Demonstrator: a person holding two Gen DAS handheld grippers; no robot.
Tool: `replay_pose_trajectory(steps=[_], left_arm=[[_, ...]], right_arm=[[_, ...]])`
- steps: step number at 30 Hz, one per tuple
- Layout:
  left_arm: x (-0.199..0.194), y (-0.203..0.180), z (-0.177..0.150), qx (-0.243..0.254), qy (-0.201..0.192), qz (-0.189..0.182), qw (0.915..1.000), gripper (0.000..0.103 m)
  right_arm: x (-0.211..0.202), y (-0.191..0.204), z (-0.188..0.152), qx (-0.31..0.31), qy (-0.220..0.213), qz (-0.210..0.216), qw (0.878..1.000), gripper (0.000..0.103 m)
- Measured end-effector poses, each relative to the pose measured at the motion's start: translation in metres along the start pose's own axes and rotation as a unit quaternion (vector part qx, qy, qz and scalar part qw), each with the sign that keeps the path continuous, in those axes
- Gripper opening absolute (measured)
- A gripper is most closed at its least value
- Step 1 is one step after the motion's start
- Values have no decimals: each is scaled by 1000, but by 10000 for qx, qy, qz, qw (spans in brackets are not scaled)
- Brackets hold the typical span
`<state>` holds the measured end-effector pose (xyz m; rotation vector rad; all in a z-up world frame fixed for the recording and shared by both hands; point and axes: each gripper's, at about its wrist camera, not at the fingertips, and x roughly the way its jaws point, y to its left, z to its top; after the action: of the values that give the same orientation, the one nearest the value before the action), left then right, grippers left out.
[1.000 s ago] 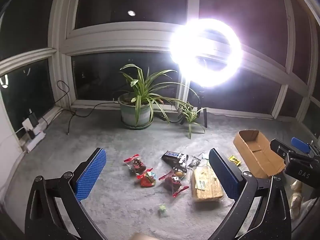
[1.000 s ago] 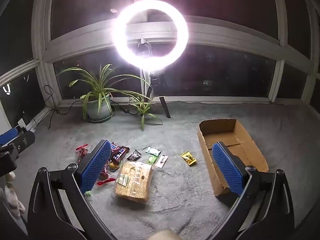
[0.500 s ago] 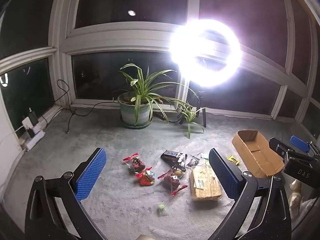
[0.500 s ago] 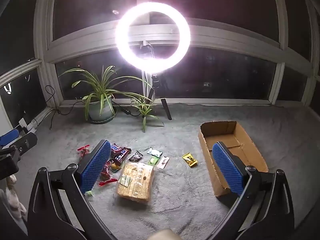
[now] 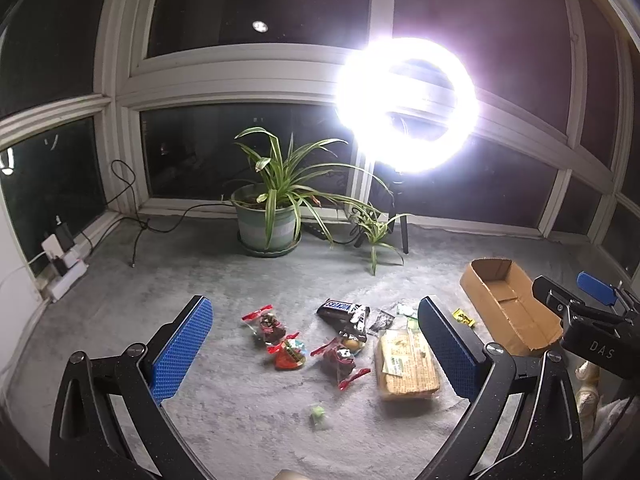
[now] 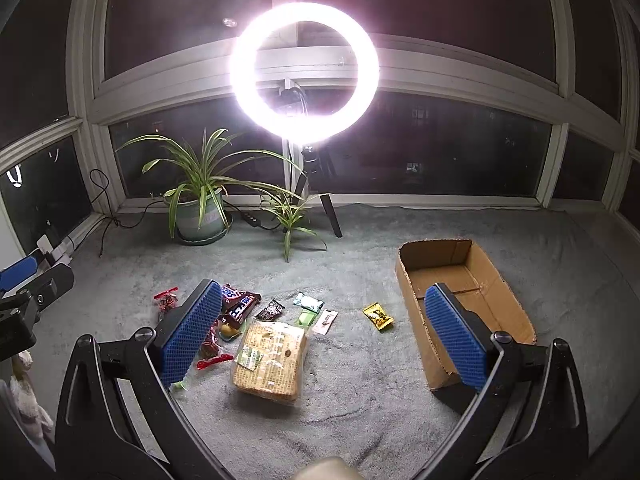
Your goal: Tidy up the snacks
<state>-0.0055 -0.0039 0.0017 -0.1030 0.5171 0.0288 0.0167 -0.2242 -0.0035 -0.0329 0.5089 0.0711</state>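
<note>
— How did the fingers stand?
— Both pairs were spread wide, holding nothing. The left gripper (image 5: 316, 354) hung over the candy; the right gripper (image 6: 324, 336) over the cracker pack (image 6: 270, 362).
— Where were the snacks?
— Scattered on the grey carpet (image 6: 360, 412): a Snickers bag (image 5: 344, 314), red-wrapped sweets (image 5: 267, 325), small sachets, a yellow packet (image 6: 378, 317).
— And the cardboard box (image 6: 468, 280)?
— To the right of them, open, nothing in it.

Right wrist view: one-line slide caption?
Open right gripper above grey carpet, wrapped snacks scattered left of an empty brown cardboard box.
</note>
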Motion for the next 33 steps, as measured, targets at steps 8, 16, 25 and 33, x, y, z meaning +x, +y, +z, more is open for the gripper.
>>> replay_pose_trajectory(steps=[8,16,25,33], left_arm=[[0,0,-1,3,-4,-14,10000,102],[2,-2,0,1,4,-42,10000,102],[2,-5,0,12,15,-64,10000,102],[3,-4,0,14,18,-69,10000,102]], right_arm=[[0,0,0,4,-4,-2,10000,103],[0,0,0,5,-1,-9,10000,103],[1,0,-1,9,6,-7,10000,103],[1,0,-1,6,6,-13,10000,103]])
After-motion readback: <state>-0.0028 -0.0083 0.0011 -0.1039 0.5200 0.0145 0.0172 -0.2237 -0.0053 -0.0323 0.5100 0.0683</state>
